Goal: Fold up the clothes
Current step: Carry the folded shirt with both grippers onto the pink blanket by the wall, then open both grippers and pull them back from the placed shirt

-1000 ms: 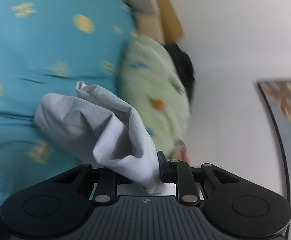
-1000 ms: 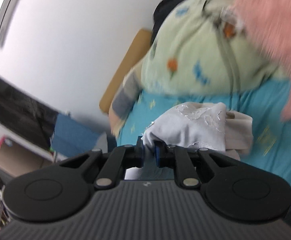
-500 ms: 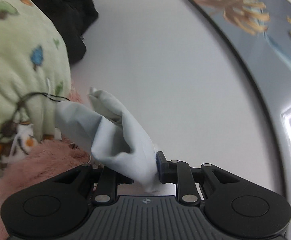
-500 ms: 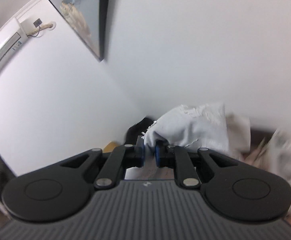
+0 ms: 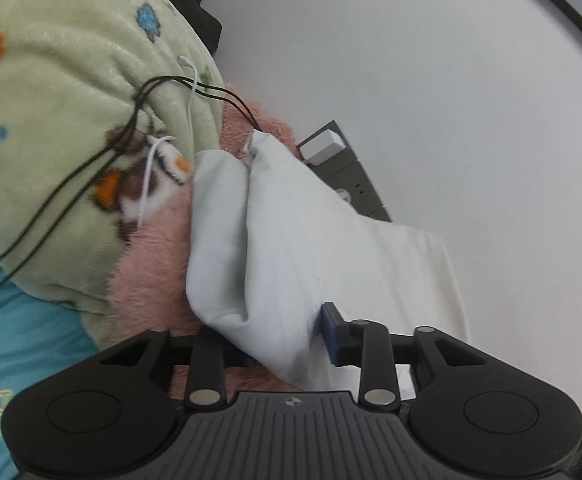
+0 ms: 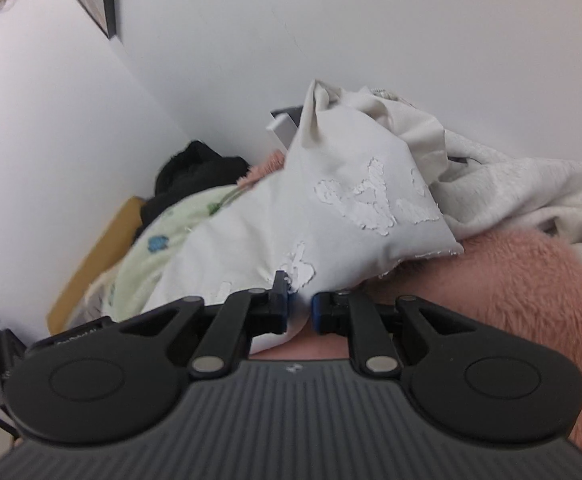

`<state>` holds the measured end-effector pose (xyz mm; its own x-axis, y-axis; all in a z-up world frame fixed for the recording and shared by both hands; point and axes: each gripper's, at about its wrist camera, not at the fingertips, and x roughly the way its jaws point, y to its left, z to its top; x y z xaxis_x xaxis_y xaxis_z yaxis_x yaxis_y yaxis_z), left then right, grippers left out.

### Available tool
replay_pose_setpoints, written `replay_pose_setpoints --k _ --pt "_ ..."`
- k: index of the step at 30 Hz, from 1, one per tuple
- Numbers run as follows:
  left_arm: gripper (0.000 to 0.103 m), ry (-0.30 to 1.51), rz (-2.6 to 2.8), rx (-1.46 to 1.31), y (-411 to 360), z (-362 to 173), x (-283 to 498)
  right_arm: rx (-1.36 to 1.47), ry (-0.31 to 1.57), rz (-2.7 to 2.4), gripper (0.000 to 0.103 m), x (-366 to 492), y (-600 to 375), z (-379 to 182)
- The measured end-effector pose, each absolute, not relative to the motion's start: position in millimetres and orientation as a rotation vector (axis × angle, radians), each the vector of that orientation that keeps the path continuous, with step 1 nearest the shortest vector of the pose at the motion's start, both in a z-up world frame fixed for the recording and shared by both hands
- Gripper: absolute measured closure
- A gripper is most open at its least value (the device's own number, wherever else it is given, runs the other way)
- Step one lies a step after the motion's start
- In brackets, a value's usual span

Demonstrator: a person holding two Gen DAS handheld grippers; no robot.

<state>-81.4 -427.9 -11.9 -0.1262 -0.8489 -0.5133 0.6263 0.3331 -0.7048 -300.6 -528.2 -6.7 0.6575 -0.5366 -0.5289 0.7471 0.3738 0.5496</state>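
Note:
A white garment (image 5: 275, 236) hangs bunched between my two grippers, over a pink fluffy blanket. My left gripper (image 5: 279, 336) has its jaws set wide with a thick fold of the white cloth between them; its left finger is hidden by the cloth. In the right wrist view the same white garment (image 6: 331, 216) shows raised white lettering. My right gripper (image 6: 299, 312) is shut on a fold of its edge, jaws a narrow gap apart.
A pale green printed blanket (image 5: 63, 120) with black and white cables (image 5: 91, 152) over it lies left, on a turquoise sheet (image 5: 19, 336). The pink fluffy blanket (image 6: 531, 280) and a grey-white sweater (image 6: 531, 192) lie right. A grey wall socket panel (image 5: 347, 172) and white wall are close behind.
Both grippers have swung from the turquoise bed up past the wall and down toward the pink blanket, carrying the white garment. The left jaws now stand wider around the cloth.

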Motion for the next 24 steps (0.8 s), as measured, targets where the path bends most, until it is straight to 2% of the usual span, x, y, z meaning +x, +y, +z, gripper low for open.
replay_pose_setpoints --k 2,4,6,8,10,11,12,14,15,24 --pt "0.062 1.078 -1.274 -0.213 -421 3 -81 0.854 0.327 -0.849 0.086 -298 -523 2" --pt "0.053 1.035 -1.264 -0.169 -413 18 -81 0.834 0.383 -0.858 0.086 -295 -513 15" --pt "0.037 0.974 -1.268 -0.120 -408 38 -86 0.815 0.404 -0.860 0.086 -298 -503 28" --pt "0.028 0.893 -1.269 -0.063 -398 62 -95 0.775 0.402 -0.847 0.086 -302 -491 45" --pt "0.018 0.794 -1.264 -0.012 -384 86 -106 0.714 0.394 -0.840 0.077 -305 -477 65" --pt "0.012 0.751 -1.260 0.002 -376 97 -111 0.680 0.375 -0.833 0.058 -306 -468 76" --pt "0.010 0.714 -1.262 0.003 -366 108 -116 0.647 0.354 -0.825 0.034 -308 -460 87" --pt "0.004 0.642 -1.267 0.000 -345 128 -125 0.572 0.304 -0.809 0.015 -312 -439 108" --pt "0.000 0.604 -1.264 0.005 -334 137 -130 0.533 0.283 -0.803 0.018 -313 -428 118" --pt "0.000 0.360 -1.238 0.043 -236 185 -177 0.347 0.207 -0.763 0.018 -322 -358 153"
